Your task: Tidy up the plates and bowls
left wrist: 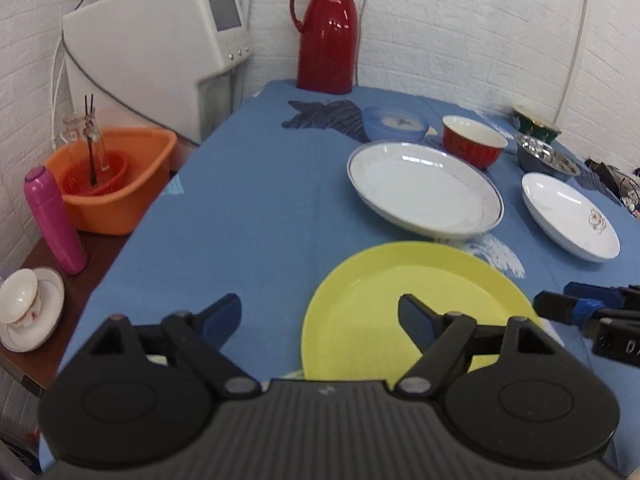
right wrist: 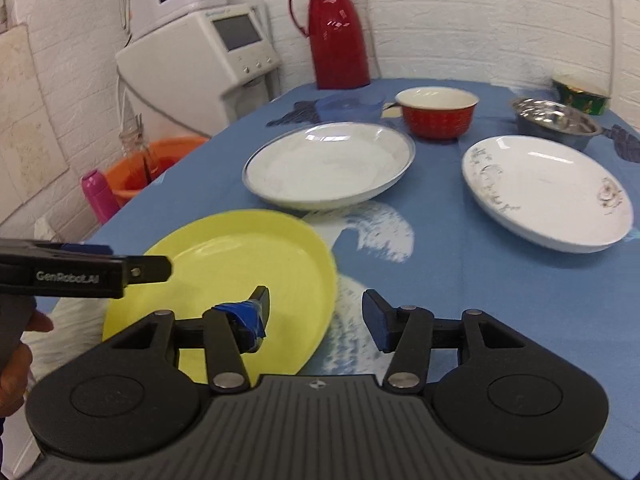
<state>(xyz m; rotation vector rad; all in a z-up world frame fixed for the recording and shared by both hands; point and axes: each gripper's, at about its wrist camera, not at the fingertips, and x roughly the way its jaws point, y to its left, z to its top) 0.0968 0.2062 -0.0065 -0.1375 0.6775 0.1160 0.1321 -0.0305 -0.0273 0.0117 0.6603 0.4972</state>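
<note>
Counter: we saw a counter (left wrist: pixel 248 208) under a blue cloth, with all the dishes spread on it.
Dispenser: one white machine (right wrist: pixel 200 64) with a grey screen stood left of the counter; the small print on it was too blurred for us to read.
Flask: one red jug (left wrist: pixel 328 36) stood upright at the far edge.
Basin: one orange basin (left wrist: pixel 120 184) sat beside the counter, with one pink bottle (left wrist: pixel 54 220) near it.
Plates: we counted three. The yellow plate (right wrist: pixel 240 276) lay nearest, the grey-rimmed white plate (right wrist: pixel 332 164) beyond it, and the flower-printed white plate (right wrist: pixel 548 192) off to the right, all apart from one another.
Bowls: we counted four at the back, namely one pale blue bowl (left wrist: pixel 394 122), one red bowl (right wrist: pixel 438 114), one steel bowl (right wrist: pixel 554 120) and one green bowl (right wrist: pixel 580 94).
Cup: one white cup on a saucer (left wrist: pixel 24 308) sat on the low shelf.
Left tongs: the left tongs (left wrist: pixel 320 316) were spread wide and held nothing; their right finger hung over the yellow plate's left part.
Right tongs: the right tongs (right wrist: pixel 316 316) were also parted, empty, straddling the yellow plate's right rim; we could not tell whether they touched it.
Writing: we read "GenRobot.AI" on the side of the left tongs in the right wrist view.
</note>
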